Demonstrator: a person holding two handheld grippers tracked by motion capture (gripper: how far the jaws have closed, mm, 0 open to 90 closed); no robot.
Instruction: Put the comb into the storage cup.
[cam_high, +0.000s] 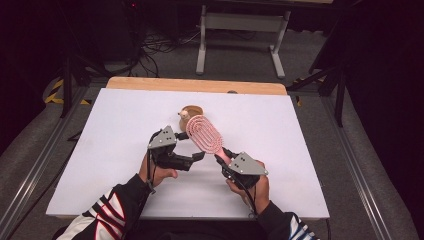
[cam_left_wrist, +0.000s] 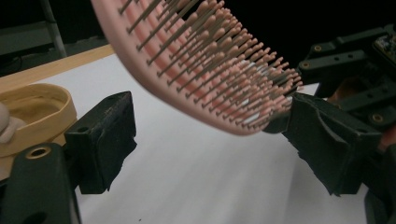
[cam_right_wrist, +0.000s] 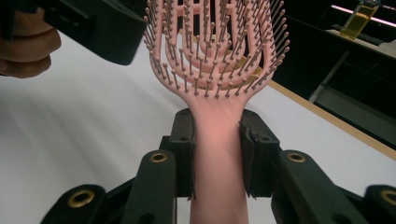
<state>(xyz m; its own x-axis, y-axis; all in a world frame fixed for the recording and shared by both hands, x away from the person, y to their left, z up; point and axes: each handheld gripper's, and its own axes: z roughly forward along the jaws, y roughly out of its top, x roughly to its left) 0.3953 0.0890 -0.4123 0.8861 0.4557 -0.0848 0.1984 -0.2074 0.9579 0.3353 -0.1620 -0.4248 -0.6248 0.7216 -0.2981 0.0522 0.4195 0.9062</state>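
A pink vented hairbrush (cam_high: 204, 133) is held up over the white table (cam_high: 100, 150), its head pointing away from me. My right gripper (cam_high: 225, 159) is shut on the brush's handle (cam_right_wrist: 217, 140), one pad on each side. My left gripper (cam_high: 191, 146) stands open beside the brush head. In the left gripper view the bristled face (cam_left_wrist: 210, 60) hangs above the gap of my left gripper (cam_left_wrist: 212, 144), and the head's lower end comes close to the right-hand jaw. No pad presses on it.
A small wooden bowl (cam_high: 191, 113) with a pale lump in it sits on the table just beyond the brush, and in the left gripper view the bowl (cam_left_wrist: 37, 112) lies at the left. A wooden strip (cam_high: 195, 85) runs along the far edge.
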